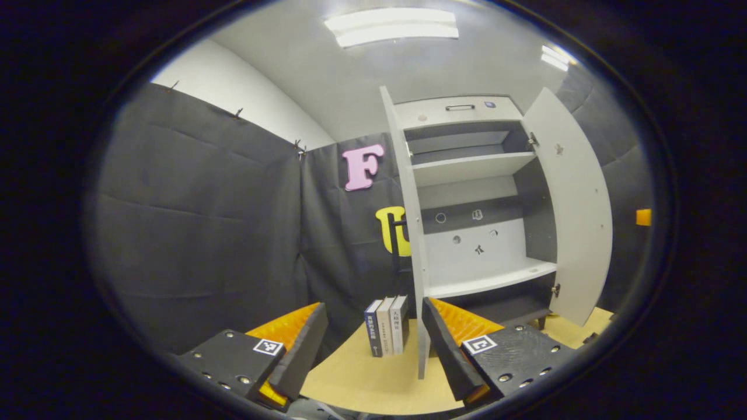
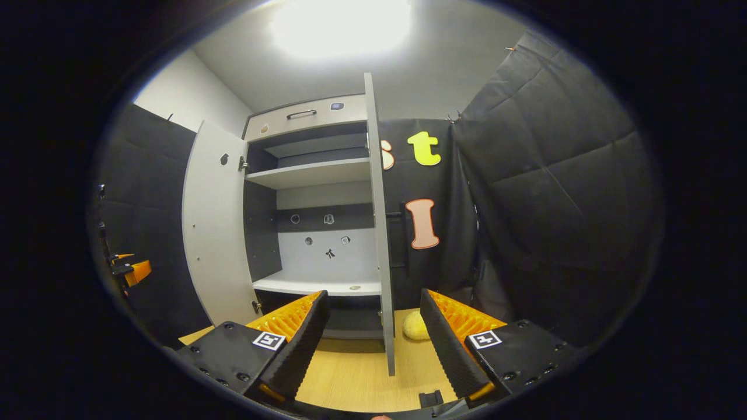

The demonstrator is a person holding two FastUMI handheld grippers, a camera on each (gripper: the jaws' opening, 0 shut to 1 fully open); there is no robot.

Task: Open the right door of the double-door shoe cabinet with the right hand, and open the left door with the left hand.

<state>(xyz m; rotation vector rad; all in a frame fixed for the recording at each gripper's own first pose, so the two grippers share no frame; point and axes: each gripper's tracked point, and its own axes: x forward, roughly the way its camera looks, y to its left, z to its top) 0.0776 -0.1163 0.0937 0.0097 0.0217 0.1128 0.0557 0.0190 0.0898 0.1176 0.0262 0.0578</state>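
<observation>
Cabinet doors point(image 1: 569, 204) both swung wide — left claw point(image 1: 373, 350), right claw point(image 2: 373, 344) agape, empty.

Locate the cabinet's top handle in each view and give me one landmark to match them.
Left gripper view: the handle sits on the cabinet's top panel, upper centre, right of the edge-on left door.
Right gripper view: the handle is upper left of centre, left of the edge-on right door.
Shared landmark: the upper shelf just below the handle.
</observation>
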